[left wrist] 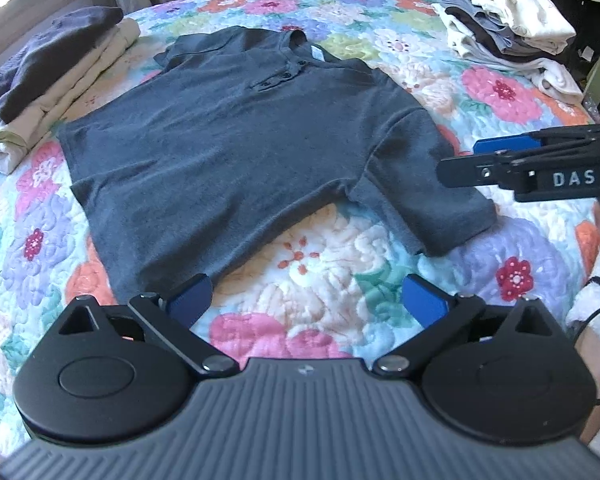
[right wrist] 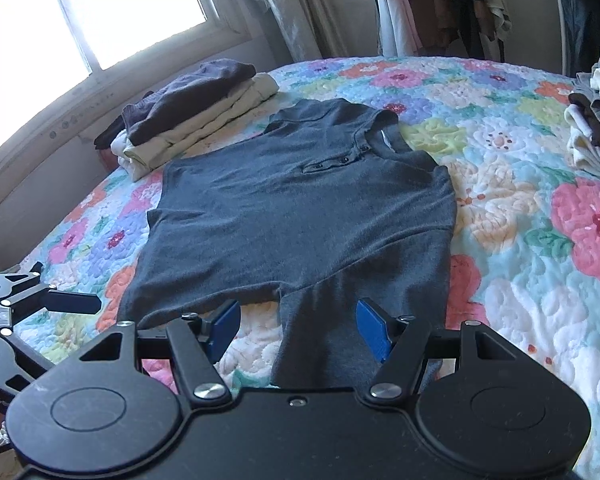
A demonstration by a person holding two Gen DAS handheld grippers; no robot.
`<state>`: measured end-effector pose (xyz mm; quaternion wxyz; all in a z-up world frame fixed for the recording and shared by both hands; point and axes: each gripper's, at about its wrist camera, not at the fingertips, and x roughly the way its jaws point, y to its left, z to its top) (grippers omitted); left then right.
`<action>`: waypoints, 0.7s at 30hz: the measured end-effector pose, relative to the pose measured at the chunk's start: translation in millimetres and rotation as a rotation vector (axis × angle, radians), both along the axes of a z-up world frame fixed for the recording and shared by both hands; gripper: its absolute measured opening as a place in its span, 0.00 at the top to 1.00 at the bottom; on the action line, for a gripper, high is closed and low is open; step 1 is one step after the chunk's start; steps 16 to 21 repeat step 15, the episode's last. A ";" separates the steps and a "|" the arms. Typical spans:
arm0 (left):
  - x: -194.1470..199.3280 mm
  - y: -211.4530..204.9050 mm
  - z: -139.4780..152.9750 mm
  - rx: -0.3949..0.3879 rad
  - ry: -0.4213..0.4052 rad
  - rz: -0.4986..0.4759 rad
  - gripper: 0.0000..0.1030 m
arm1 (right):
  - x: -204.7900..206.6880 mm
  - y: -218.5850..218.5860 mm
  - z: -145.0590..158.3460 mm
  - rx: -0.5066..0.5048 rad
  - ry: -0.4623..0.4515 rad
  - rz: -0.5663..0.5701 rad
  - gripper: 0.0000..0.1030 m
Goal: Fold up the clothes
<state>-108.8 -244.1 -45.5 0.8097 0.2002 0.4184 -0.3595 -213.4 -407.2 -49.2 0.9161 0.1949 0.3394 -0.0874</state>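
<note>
Quilt [left wrist: 340, 264] bears our shirt [left wrist: 228, 140], flat; left gripper [left wrist: 306, 300] spread at 6 o'clock, right gripper [right wrist: 298, 328] spread over sleeve [right wrist: 332, 340].

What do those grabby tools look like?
Each tool, left and right, is black with round discs, hinged bars and blue finger pads. The right one's side shows white letters "DAS". A fuzzy white sleeve with a thin black cable follows it.

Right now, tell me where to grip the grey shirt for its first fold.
Grip the near sleeve at its cuff edge, coming from the near side with the right gripper. The grey shirt lies flat with that sleeve stretched out toward the open jaws, likely easy to fold inward.
</note>
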 end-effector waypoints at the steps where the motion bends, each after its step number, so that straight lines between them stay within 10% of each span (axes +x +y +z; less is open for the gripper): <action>1: -0.9 -1.0 -0.1 0.001 -0.002 -0.005 0.00 | 0.4 0.0 -0.4 -0.001 0.003 0.001 0.33; 21: 0.1 2.4 0.8 -0.014 -0.003 0.002 0.00 | 3.7 -0.3 -5.5 -0.003 0.032 0.010 0.33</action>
